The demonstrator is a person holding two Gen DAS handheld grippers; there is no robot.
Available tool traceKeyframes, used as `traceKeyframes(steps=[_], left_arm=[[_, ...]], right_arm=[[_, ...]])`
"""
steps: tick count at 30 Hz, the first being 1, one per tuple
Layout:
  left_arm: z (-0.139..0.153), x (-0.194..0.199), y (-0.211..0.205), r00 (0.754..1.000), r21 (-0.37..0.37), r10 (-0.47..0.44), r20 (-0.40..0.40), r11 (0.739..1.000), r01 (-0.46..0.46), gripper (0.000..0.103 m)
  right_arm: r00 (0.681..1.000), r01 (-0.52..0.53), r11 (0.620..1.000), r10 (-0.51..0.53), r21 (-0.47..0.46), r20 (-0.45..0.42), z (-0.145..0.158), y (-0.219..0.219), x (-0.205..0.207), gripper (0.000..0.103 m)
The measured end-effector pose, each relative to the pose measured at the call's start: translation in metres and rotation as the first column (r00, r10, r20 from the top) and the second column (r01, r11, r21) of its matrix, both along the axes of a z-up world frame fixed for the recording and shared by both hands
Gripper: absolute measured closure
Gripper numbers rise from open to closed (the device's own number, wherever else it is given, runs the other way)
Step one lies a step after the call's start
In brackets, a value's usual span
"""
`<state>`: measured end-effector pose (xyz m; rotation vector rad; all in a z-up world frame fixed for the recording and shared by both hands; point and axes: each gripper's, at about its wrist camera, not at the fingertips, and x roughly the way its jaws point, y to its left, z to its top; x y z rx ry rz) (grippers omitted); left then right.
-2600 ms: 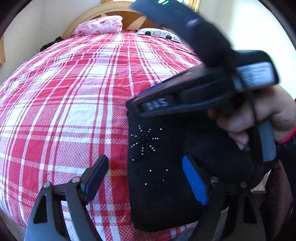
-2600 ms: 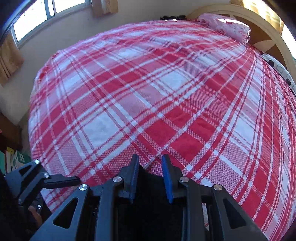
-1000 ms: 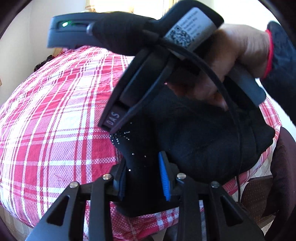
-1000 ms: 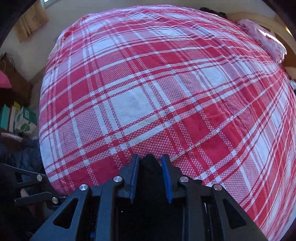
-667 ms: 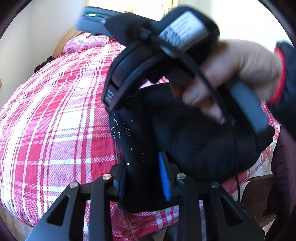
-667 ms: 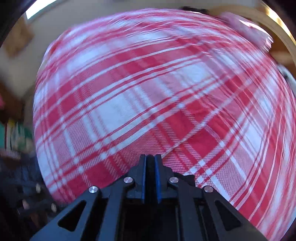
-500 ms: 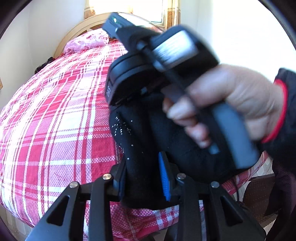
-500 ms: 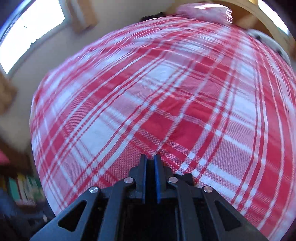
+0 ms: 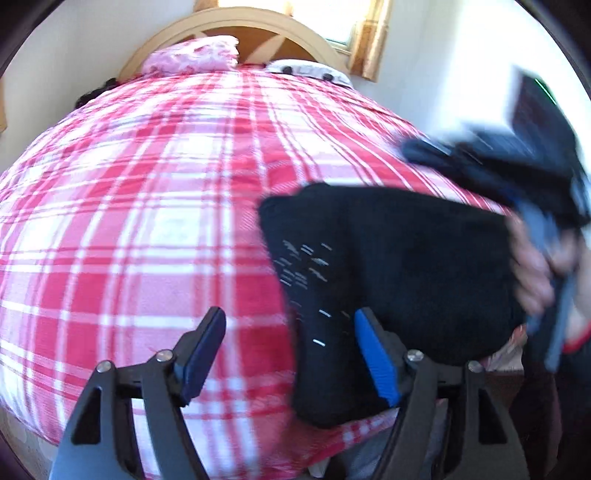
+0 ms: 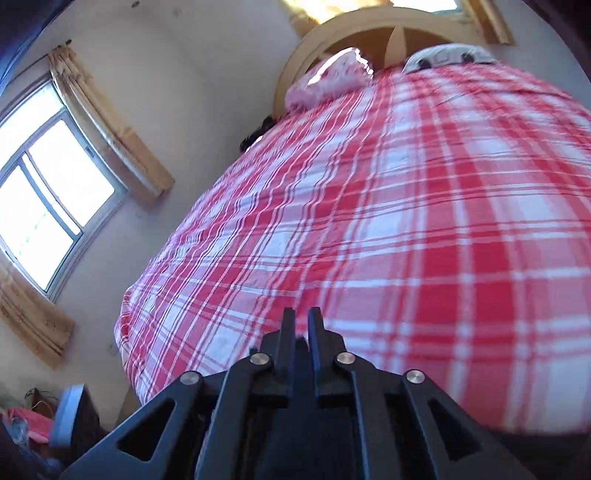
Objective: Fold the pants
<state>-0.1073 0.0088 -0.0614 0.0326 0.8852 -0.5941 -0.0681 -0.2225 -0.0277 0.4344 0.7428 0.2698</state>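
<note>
The black pants [image 9: 399, 273] lie folded on the red plaid bed cover [image 9: 147, 221], near its front right corner; small shiny studs dot their left part. My left gripper [image 9: 291, 347] is low over the front edge, jaws opening wide. The pants' left edge lies between the fingers beside the blue pad [image 9: 373, 358]; the other pad stands apart over bare cover. At the right a hand [image 9: 535, 273] holds the blurred right gripper above the pants. In the right wrist view my right gripper [image 10: 301, 321] has its jaws almost together, just starting to open, with nothing between them.
A pink pillow [image 9: 192, 59] and a patterned white one [image 9: 306, 72] lie by the curved wooden headboard [image 9: 236, 22]. A curtained window [image 10: 48, 206] is on the left wall. The bed's front edge [image 9: 240, 458] is close below my left gripper.
My left jaws have let go of the pants and spread wide. The right gripper has lifted off the pants, rolled and swung to the right. The pants now lie flatter.
</note>
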Motion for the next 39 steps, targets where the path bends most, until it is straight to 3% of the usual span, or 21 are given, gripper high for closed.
traceKeyframes(steps=[2,4,7,11,14,15,17,20,23,25,29,34,39], left_arm=[[0.004,0.01,0.008,0.999,-0.012,0.03,0.017,0.999,-0.03,0.018],[0.008,0.019,0.014,0.998,-0.037,0.053,0.037,0.998,-0.052,0.013],[0.014,0.034,0.011,0.997,-0.051,0.058,0.056,0.997,-0.056,0.013],[0.019,0.047,0.0,0.996,-0.05,0.046,0.07,0.998,-0.043,0.013],[0.023,0.042,-0.014,0.997,-0.047,0.025,0.079,0.999,-0.021,0.013],[0.024,0.043,-0.019,0.996,-0.034,0.016,0.091,0.999,-0.013,0.013],[0.023,0.039,-0.034,0.993,0.009,-0.012,0.116,1.0,0.011,0.013],[0.015,0.039,-0.05,0.991,0.089,-0.039,0.127,0.996,0.028,0.013],[0.003,0.043,-0.051,0.996,0.11,-0.034,0.079,0.994,0.025,0.008],[-0.005,0.047,-0.048,0.999,0.112,-0.009,0.041,0.994,0.004,0.0],[-0.016,0.057,-0.037,0.997,0.041,0.033,-0.067,0.999,-0.03,0.0],[-0.016,0.05,-0.041,0.999,0.061,0.033,-0.037,0.998,-0.031,0.0],[-0.016,0.048,-0.036,0.997,0.053,0.026,-0.066,0.998,-0.023,0.0]], right_arm=[[0.997,0.069,0.998,-0.069,0.002,0.035,0.004,-0.02,-0.036,0.062],[0.984,0.165,0.986,-0.166,0.016,0.065,0.003,-0.04,-0.07,0.048],[0.946,0.3,0.953,-0.304,0.047,0.112,0.003,-0.069,-0.124,0.048],[0.84,0.511,0.855,-0.519,0.089,0.161,0.005,-0.106,-0.186,0.048],[0.762,0.639,0.769,-0.635,0.008,0.128,0.001,-0.123,-0.21,0.048],[0.752,0.654,0.757,-0.646,-0.022,0.134,0.001,-0.124,-0.216,0.048],[0.753,0.653,0.754,-0.636,-0.073,0.167,0.003,-0.118,-0.224,0.048],[0.802,0.591,0.796,-0.561,-0.133,0.203,0.004,-0.097,-0.215,0.048],[0.822,0.556,0.828,-0.536,-0.069,0.194,-0.006,-0.091,-0.21,0.048],[0.816,0.562,0.827,-0.552,-0.011,0.171,-0.018,-0.096,-0.206,0.047],[0.82,0.557,0.821,-0.568,0.125,0.068,-0.053,-0.111,-0.205,0.046],[0.823,0.551,0.819,-0.565,0.16,0.058,-0.063,-0.106,-0.212,0.04],[0.841,0.526,0.834,-0.539,0.166,0.043,-0.065,-0.087,-0.217,0.036]])
